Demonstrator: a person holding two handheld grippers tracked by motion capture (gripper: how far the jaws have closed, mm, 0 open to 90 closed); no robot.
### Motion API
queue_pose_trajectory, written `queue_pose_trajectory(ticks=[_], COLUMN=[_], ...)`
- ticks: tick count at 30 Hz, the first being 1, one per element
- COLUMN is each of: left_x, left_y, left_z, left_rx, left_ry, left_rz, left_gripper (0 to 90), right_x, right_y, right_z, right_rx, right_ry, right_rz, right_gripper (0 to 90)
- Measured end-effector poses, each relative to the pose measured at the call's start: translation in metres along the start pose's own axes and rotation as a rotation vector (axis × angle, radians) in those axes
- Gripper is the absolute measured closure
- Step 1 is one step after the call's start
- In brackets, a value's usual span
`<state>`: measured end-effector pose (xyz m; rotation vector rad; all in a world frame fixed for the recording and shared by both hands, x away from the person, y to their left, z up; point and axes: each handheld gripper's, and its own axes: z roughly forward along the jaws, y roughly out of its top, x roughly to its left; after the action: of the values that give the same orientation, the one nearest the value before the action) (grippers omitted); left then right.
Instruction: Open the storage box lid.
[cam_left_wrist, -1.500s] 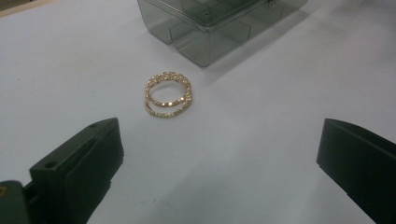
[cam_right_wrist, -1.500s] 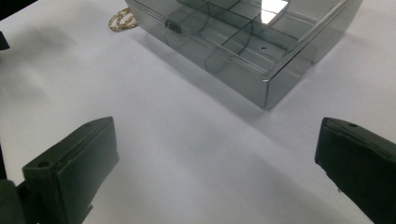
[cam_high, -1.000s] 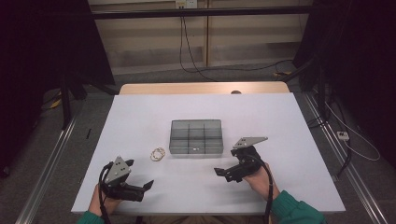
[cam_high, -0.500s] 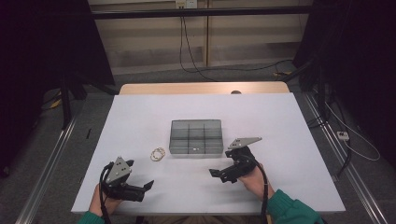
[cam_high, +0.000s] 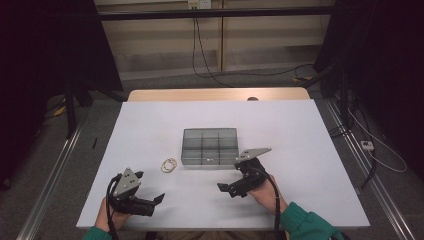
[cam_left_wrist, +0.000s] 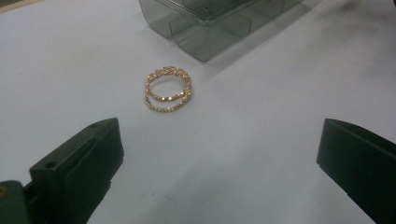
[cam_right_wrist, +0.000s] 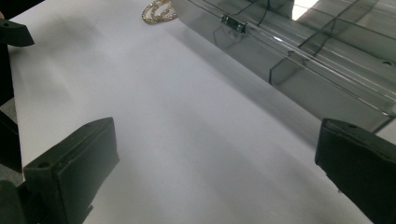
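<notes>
So far nothing has been picked up: the gold bracelets (cam_left_wrist: 167, 89) are seen lying on the white desk (cam_high: 300, 130), just beside the near left corner of the smoky compartment box (cam_high: 208, 146), whose compartments appear empty. The left tool (cam_high: 155, 200) is held wide, aimed at the bracelets but apart from them, and the right tool (cam_high: 226, 189) is likewise spread wide near the box front. Grasping and placing are judged to be left.

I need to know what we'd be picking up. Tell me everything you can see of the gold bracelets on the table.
The gold bracelets are two thin, beaded-looking gold rings, one lying partly over the other, flat on the white table. They lie just off the near left corner of the smoky clear compartment box, apart from it. Nothing grips or touches them; the left gripper is open and short of them.
</notes>
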<state>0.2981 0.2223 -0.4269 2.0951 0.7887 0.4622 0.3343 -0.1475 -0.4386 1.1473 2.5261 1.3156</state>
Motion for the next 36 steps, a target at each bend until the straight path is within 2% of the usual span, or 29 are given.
queue_pose_trajectory(ticks=[5,8,10,11,14,18,21,22,23,29,36], left_x=[0.0,0.001,0.001,0.001,0.001,0.001,0.001,0.001,0.001,0.001,0.0], left_y=[0.0,0.0,0.001,0.001,0.001,0.001,0.001,0.001,0.001,0.001,0.002], left_z=[0.0,0.001,0.001,0.001,0.002,0.002,0.003,0.003,0.003,0.002,0.003], left_rx=[-0.003,-0.003,0.001,0.003,0.001,0.002,0.002,0.001,0.001,0.002,-0.004], left_ry=[-0.002,-0.003,-0.003,-0.003,-0.002,0.0,-0.003,-0.003,-0.001,-0.001,-0.004], left_rz=[0.0,-0.002,0.003,0.004,0.003,0.0,0.002,0.002,0.002,0.001,-0.002], left_gripper=[0.2,0.1,0.1,0.1,0.1,0.1,0.2,0.2,0.2,0.2,0.2], right_x=[0.004,0.005,0.006,0.006,0.005,0.003,0.003,0.004,0.004,0.005,0.005], right_y=[0.001,0.003,0.003,0.003,0.003,0.004,0.005,0.006,0.006,0.007,0.009], right_z=[0.004,0.006,0.008,0.008,0.01,0.014,0.018,0.021,0.021,0.027,0.033], right_rx=[-0.003,-0.008,-0.011,-0.011,-0.025,-0.043,-0.055,-0.067,-0.067,-0.091,-0.098], right_ry=[0.002,-0.003,-0.019,-0.019,-0.048,-0.09,-0.107,-0.115,-0.115,-0.126,-0.133], right_rz=[-0.007,-0.015,-0.016,-0.016,-0.016,-0.008,-0.01,-0.006,-0.006,0.0,0.007], right_gripper=[0.3,5.1,14.3,14.3,23.0,38.6,46.7,52.5,52.5,67.7,75.6])
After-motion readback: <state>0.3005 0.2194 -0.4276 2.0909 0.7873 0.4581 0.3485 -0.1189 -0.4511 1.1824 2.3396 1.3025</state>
